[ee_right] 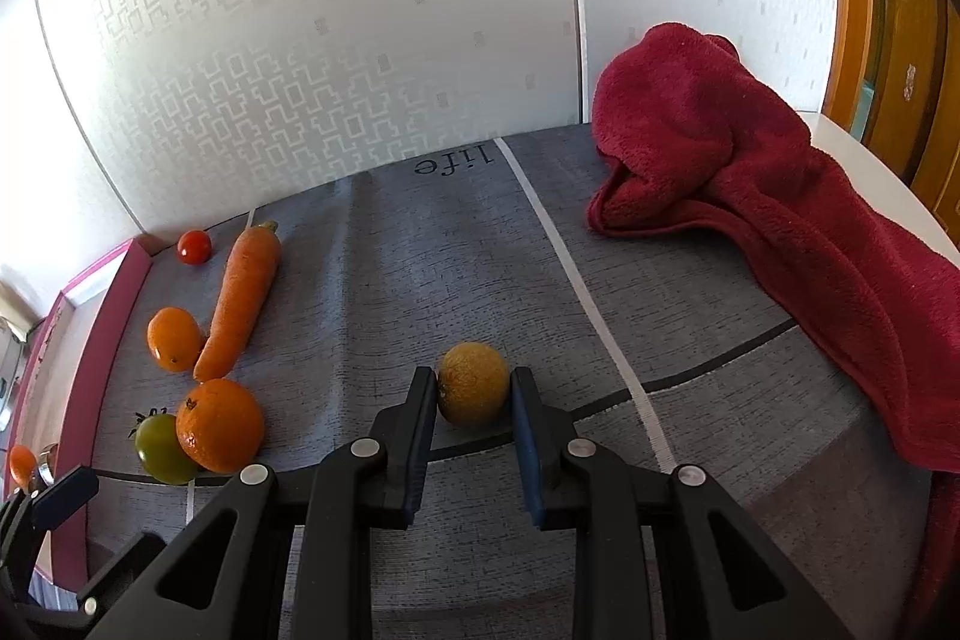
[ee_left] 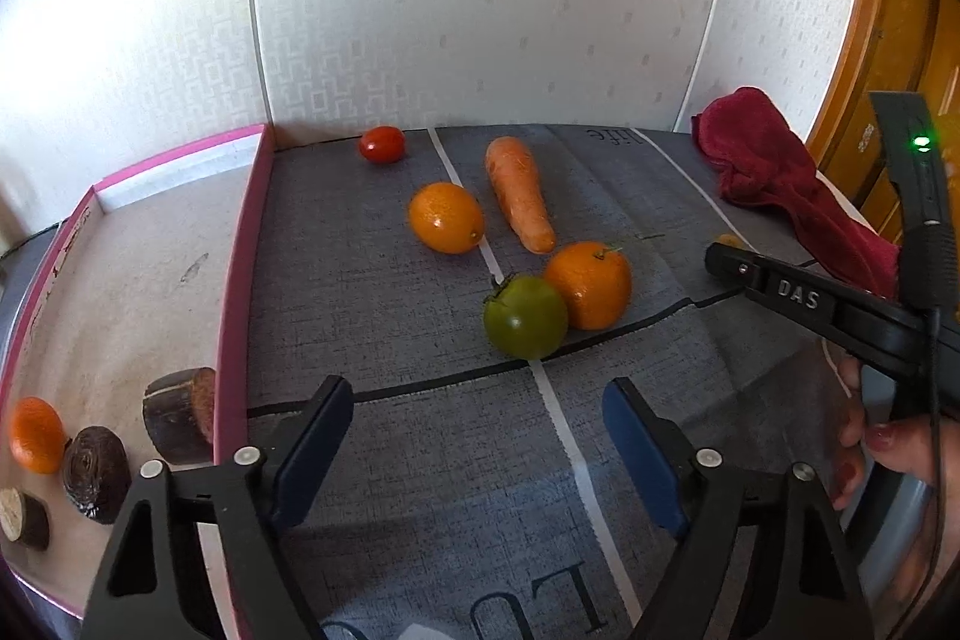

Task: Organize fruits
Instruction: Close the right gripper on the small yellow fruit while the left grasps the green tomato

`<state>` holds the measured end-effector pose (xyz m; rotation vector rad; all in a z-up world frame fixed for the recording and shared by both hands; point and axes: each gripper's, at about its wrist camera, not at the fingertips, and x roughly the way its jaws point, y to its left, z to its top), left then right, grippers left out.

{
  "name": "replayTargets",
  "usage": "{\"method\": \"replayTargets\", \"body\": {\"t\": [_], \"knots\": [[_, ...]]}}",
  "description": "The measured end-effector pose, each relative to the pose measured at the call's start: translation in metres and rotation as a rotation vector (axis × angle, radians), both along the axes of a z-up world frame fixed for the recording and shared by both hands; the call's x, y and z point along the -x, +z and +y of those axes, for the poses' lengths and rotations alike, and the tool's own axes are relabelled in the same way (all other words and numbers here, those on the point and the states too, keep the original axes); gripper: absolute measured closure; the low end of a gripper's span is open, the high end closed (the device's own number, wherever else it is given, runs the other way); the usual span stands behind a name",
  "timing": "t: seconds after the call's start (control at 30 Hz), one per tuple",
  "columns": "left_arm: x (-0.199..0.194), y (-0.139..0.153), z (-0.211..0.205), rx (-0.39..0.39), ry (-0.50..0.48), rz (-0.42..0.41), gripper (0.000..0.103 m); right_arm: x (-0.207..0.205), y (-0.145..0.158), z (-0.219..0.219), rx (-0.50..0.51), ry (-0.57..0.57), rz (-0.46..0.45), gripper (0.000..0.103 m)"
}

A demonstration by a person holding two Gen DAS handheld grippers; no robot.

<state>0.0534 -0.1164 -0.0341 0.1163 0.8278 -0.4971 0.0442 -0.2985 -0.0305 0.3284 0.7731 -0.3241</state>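
Jaws of my right gripper [ee_right: 474,391] bracketed a yellowish fruit [ee_right: 472,391], grip unclear; left gripper [ee_left: 477,436] gaped; pink-rimmed box [ee_left: 237,280] awaited.

1. A yellowish round fruit [ee_right: 472,391] sat on the cloth between the right gripper's [ee_right: 474,388] pads.
2. Two oranges [ee_left: 588,285] [ee_left: 446,217], a green tomato [ee_left: 525,317], a carrot [ee_left: 519,194] and a cherry tomato [ee_left: 382,144] lay nearby.
3. Another orange [ee_left: 36,435] rested inside the pink box [ee_left: 237,280].

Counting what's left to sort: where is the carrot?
In the left wrist view the carrot lies mid-table on the grey cloth, right of an orange, clear of both grippers.
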Motion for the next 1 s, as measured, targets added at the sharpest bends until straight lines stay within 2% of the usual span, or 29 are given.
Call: {"method": "replayTargets", "body": {"t": [0.37,0.53,0.7,0.83,1.0], "knots": [[-0.015,-0.002,-0.014,-0.003,-0.018,0.008,0.029,0.004,0.002,0.004,0.023,-0.011,-0.008,0.078],[-0.022,-0.001,-0.019,0.007,-0.029,0.015,0.041,0.005,0.003,0.008,0.053,0.004,-0.014,0.078],[-0.025,-0.001,-0.025,0.006,-0.047,0.007,0.047,0.004,0.003,0.006,0.046,0.001,-0.013,0.078],[-0.025,-0.004,-0.029,0.003,-0.068,0.015,0.059,0.005,0.003,0.007,0.045,0.0,-0.011,0.078],[-0.023,-0.006,-0.03,0.007,-0.07,0.02,0.068,0.005,0.003,0.009,0.048,-0.005,-0.011,0.078]]}}
